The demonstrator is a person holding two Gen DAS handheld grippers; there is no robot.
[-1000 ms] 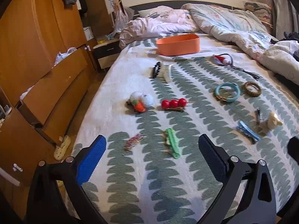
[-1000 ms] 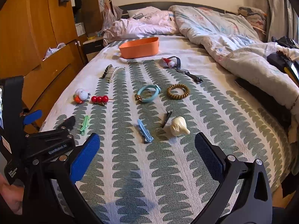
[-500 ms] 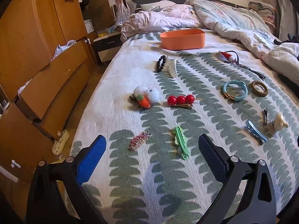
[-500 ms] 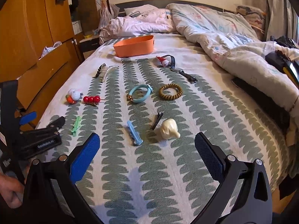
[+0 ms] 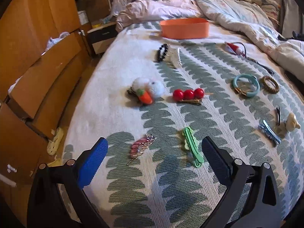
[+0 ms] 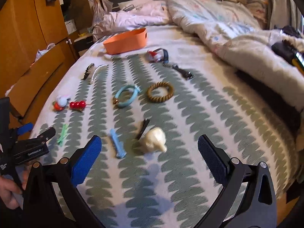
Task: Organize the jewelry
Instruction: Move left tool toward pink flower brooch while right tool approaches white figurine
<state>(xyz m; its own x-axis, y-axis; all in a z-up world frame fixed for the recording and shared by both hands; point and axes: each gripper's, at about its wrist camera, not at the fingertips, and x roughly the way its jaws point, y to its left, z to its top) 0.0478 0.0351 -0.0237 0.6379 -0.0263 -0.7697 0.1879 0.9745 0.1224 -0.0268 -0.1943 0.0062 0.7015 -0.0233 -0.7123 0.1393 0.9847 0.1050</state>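
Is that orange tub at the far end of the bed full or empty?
Cannot tell. Both views show only the outer wall and rim of the orange tub, not its inside.

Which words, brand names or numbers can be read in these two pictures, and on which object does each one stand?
White print on the black body of the left gripper, seen from the right wrist camera: a single line is there, but it is too blurred to read with certainty.
White marks lower on that same body, at the picture's edge: cut off, unreadable.
Orange bin, hair clips, bracelets, bedspread: no text visible.
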